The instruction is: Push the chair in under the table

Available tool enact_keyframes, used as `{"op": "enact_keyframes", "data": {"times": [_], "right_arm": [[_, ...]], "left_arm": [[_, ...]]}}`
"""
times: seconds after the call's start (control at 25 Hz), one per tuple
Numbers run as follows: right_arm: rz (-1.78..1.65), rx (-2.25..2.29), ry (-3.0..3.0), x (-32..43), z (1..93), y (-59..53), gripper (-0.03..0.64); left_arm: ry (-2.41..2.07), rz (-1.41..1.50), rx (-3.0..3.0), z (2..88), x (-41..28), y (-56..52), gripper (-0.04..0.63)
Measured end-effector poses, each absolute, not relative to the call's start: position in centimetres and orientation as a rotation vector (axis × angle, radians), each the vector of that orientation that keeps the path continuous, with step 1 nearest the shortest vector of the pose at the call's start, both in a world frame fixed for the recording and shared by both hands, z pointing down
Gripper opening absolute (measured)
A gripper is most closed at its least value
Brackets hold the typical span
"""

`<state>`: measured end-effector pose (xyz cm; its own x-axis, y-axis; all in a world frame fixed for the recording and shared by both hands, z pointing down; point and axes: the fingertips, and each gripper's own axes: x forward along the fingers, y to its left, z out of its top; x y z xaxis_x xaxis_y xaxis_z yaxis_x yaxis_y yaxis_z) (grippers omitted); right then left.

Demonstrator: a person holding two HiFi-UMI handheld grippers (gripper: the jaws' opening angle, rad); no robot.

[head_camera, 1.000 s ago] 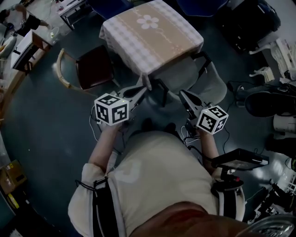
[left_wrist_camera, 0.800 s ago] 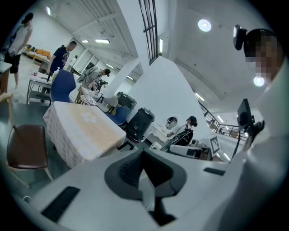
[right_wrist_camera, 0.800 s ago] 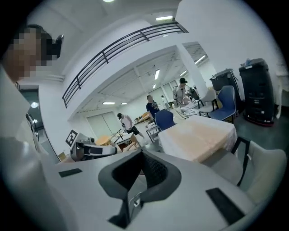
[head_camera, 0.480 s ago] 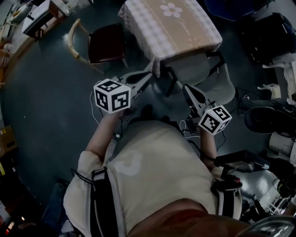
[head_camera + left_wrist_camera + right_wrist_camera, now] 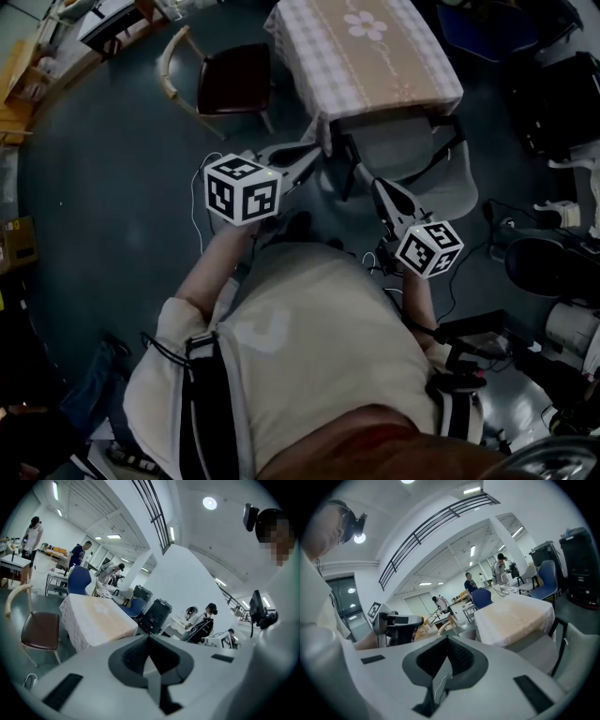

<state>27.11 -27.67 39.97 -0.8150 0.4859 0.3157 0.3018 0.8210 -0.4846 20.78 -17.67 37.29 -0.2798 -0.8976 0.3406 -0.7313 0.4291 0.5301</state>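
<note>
- Our left hand-held gripper has its jaws pressed together with nothing between them. It hangs in the air, pointing toward the near corner of the cloth-covered bench.
- Our right hand-held gripper is also closed and empty, held near the left edge of the grey chair. We cannot tell whether it touches the chair. Its own view shows the chair off to the right, not at the jaws.
- The grey chair stands at the near side of the bench with its back toward us. The front of its seat reaches the bench's draped edge, while most of the seat and the whole back are out in the open.
- A wooden chair with a dark red seat stands on the floor off the bench's left side, apart from it and not tucked in.
- We judge the push barely begun, if at all, as no gripper plainly bears on either chair.
- Since we face the grey chair, we take it as ours. What is left is to set the closed grippers against its back and slide it in until the seat is under the bench.
</note>
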Motion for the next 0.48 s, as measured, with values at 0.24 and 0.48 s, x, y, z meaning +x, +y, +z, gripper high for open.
{"op": "enact_keyframes", "data": {"times": [0.24,0.48], "right_arm": [[0.7,-0.581,-2.537,29.2,40.9,-31.2,0.011],[0.699,-0.637,-2.528,30.0,41.6,-32.2,0.012]], "left_arm": [[-2.128,-0.302,1.377,36.0,23.7,-21.2,0.006],[-2.181,-0.279,1.281,36.6,25.8,-20.9,0.006]]}}
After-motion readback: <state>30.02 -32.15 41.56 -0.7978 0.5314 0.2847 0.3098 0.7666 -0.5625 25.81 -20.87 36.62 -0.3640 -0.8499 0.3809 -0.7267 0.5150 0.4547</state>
